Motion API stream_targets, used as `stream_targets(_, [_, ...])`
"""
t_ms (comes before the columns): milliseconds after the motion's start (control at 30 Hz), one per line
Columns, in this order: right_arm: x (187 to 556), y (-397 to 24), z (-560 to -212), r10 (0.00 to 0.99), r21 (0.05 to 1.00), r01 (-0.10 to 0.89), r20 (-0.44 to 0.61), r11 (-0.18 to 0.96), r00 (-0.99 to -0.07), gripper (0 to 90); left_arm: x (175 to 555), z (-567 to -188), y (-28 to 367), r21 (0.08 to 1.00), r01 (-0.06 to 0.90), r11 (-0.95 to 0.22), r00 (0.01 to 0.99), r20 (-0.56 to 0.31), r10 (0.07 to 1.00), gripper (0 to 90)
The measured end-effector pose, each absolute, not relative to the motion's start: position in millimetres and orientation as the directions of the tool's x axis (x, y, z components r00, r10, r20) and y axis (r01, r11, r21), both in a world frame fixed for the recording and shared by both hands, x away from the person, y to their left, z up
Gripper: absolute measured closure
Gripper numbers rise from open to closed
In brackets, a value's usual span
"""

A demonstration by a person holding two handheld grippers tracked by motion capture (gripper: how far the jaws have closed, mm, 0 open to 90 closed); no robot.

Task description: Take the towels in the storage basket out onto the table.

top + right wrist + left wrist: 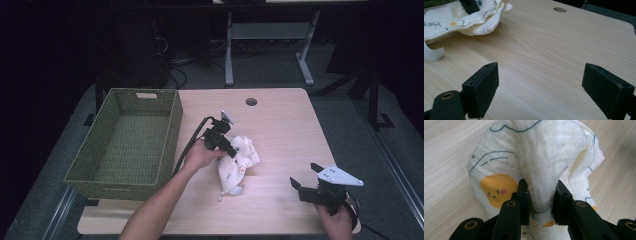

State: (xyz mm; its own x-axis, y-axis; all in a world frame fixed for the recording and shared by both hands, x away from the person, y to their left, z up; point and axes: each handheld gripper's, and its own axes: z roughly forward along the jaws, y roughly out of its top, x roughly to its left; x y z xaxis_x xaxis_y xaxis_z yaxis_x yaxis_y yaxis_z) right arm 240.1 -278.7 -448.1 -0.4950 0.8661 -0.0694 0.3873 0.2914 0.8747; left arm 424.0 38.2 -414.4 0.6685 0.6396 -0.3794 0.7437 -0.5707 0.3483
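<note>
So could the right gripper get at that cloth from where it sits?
Probably yes. The right gripper is open and holds nothing, and bare table lies between it and the cloth. The left gripper already pinches the cloth's upper fold, so the lower end looks freest.

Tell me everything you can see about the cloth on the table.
The cloth is soft, cream-white crinkled fabric printed with blue lines, yellow smiley blobs and some lettering. It lies crumpled on the wooden table, right of the basket. The left gripper pinches a raised fold of it between its jaws.
</note>
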Motion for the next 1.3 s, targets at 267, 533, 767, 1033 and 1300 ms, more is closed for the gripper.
stream_targets(267, [240.2, -278.8, -448.0, 0.866, 0.875, 0.387, -0.069, 0.291, -0.495, 13.5, 424.1, -417.9, 35.2, 0.348, 0.745, -0.569, 0.667, -0.371, 0.646, 70.2])
stream_targets(533, [239.8, -280.3, -447.5, 0.868, 0.878, 0.384, -0.067, 0.286, -0.493, 13.5, 424.0, -420.2, 33.0, 0.352, 0.742, -0.571, 0.67, -0.36, 0.649, 68.7])
stream_targets(767, [240.0, -279.6, -447.9, 0.867, 0.876, 0.386, -0.068, 0.289, -0.494, 13.5, 424.3, -419.3, 33.1, 0.356, 0.743, -0.567, 0.669, -0.359, 0.651, 61.5])
stream_targets(1033, [240.6, -279.5, -448.9, 0.866, 0.874, 0.389, -0.067, 0.29, -0.495, 13.5, 422.8, -414.0, 35.0, 0.385, 0.736, -0.556, 0.675, -0.351, 0.649, 54.8])
stream_targets(1300, [240.0, -279.5, -450.3, 0.864, 0.872, 0.392, -0.067, 0.294, -0.499, 13.5, 420.7, -408.0, 37.6, 0.41, 0.721, -0.558, 0.688, -0.334, 0.644, 48.8])
